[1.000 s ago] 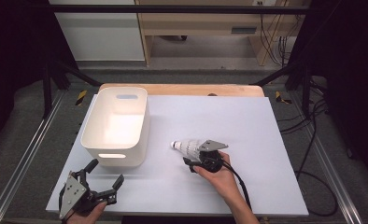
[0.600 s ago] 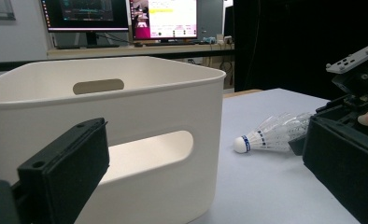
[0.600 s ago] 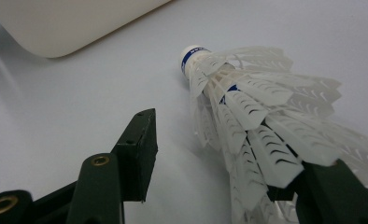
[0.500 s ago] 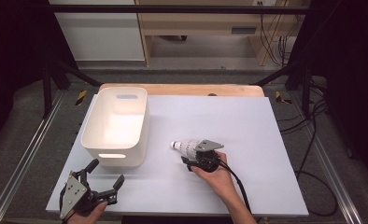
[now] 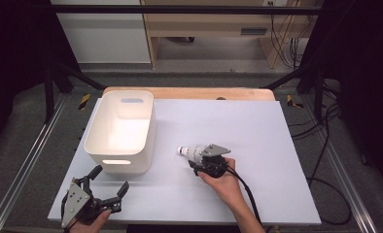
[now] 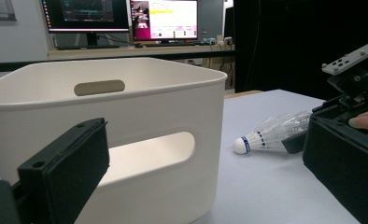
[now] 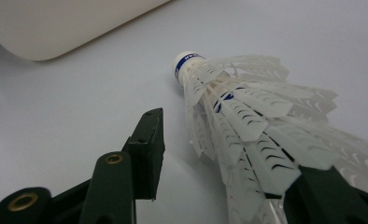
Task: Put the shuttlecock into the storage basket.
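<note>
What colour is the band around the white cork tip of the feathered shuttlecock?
Blue, with white lettering, around the white feathered shuttlecock's cork tip; the right gripper view shows it best.

The right gripper (image 7: pixel 219 154) has just been closing around the shuttlecock (image 7: pixel 247 112).

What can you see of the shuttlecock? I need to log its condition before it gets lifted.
The shuttlecock is white, with a rounded white cork tip ringed by a blue band with lettering and a flared skirt that looks like plastic feather-shaped vanes, with no damage visible. It lies on its side on the white tabletop, tip pointing toward the white bin but apart from it. The right gripper straddles the skirt, its jaws having just been closing; one jaw meets the skirt's end, the other still stands off.
</note>
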Demonstrator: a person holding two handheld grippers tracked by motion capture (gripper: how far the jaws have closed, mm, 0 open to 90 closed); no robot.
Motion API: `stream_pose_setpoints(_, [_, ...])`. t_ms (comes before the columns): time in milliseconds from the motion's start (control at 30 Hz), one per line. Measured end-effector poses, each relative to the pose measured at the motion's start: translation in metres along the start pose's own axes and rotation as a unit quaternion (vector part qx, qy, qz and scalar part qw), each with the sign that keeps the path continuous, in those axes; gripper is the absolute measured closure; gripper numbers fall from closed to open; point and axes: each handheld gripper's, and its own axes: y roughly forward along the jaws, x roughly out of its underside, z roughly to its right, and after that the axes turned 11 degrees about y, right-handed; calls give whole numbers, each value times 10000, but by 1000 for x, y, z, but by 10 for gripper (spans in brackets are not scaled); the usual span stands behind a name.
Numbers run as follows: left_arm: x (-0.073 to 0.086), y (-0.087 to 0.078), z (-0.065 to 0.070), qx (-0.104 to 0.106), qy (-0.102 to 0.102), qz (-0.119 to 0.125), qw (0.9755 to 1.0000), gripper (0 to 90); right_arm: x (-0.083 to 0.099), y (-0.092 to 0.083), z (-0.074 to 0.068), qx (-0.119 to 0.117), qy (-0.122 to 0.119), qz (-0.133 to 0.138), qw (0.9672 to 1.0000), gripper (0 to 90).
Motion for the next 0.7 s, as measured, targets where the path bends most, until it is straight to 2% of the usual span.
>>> stream_pose_setpoints(333, [0, 0, 0, -2, 0, 8, 10000, 6, 0, 3, 0, 115, -46, 11, 9999, 586])
stream_pose_setpoints(700, [0, 0, 0, 4, -1, 10, 10000, 6, -1, 2, -1, 151, -96, 88, 9998, 740])
